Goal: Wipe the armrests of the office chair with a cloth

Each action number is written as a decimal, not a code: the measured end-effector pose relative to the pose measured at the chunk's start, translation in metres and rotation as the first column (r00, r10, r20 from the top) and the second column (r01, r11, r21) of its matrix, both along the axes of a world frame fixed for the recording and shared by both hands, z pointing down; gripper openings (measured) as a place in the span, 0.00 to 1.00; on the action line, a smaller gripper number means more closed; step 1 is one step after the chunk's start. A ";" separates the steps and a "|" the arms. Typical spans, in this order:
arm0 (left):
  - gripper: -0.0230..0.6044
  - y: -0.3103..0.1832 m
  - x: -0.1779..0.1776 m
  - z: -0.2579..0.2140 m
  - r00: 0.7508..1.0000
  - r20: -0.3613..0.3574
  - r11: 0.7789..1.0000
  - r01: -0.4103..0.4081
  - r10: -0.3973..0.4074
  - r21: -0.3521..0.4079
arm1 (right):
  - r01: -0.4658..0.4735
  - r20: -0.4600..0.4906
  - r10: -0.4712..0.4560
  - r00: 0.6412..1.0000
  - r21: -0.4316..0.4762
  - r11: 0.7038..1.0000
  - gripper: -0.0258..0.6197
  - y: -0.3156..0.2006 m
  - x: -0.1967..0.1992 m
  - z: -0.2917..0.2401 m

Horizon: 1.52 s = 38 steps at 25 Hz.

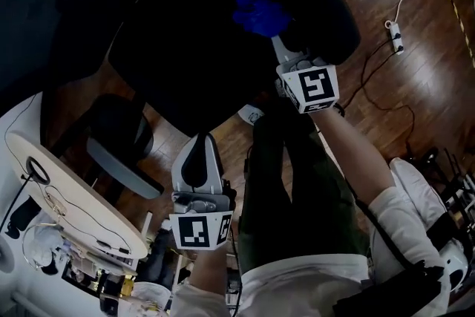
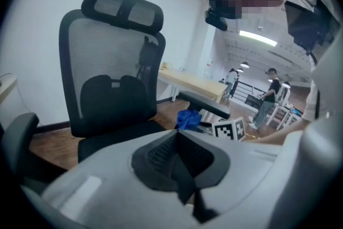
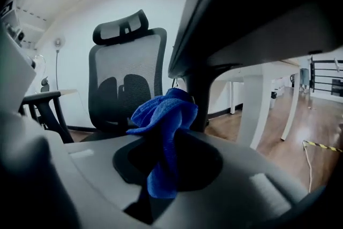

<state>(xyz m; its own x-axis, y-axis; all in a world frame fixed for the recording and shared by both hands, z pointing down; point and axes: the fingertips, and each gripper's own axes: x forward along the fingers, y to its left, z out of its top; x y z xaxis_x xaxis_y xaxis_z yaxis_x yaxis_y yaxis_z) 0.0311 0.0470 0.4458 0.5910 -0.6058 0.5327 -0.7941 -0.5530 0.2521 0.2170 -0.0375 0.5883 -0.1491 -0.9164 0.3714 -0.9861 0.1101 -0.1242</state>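
Observation:
The black office chair (image 1: 215,41) fills the top of the head view. My right gripper (image 1: 279,41) is shut on a blue cloth (image 1: 260,11) and holds it against the chair's right armrest (image 1: 326,11). In the right gripper view the blue cloth (image 3: 163,120) hangs from the right gripper (image 3: 169,137), just below the armrest pad (image 3: 257,13) and beside its post. My left gripper (image 1: 197,154) hovers lower, near the left armrest (image 1: 122,159), shut and holding nothing. From the left gripper (image 2: 179,139) I see the chair back (image 2: 112,78), the cloth (image 2: 188,118) and the right armrest (image 2: 206,105).
A white table (image 1: 74,211) with cables and small items stands at the lower left. A power strip (image 1: 394,37) and its cord lie on the wooden floor at the right. A desk (image 2: 193,83) and people (image 2: 270,91) are further back.

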 end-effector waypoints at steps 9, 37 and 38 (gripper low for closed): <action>0.02 0.011 -0.034 -0.011 0.994 -0.016 0.994 0.109 -0.109 -0.006 | -0.023 0.083 0.054 0.995 -0.335 0.942 0.15 -0.021 0.005 0.104; 0.02 0.028 -0.099 -0.469 0.946 -0.267 0.801 0.303 -0.186 0.517 | 0.374 0.102 -0.482 0.870 0.501 0.781 0.15 0.086 -0.115 -0.601; 0.02 0.034 -0.099 -0.486 0.948 -0.271 0.792 0.293 -0.167 0.537 | 0.373 0.106 -0.487 0.867 0.510 0.775 0.15 0.095 -0.118 -0.613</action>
<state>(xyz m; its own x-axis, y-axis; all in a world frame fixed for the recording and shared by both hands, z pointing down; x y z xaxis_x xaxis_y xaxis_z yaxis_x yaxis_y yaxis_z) -0.0676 0.0806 -0.0399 0.4496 -0.8912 -0.0596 -0.8831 -0.4536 0.1201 0.0990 0.0574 -0.0247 -0.5938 -0.7874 -0.1655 -0.7730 0.6153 -0.1543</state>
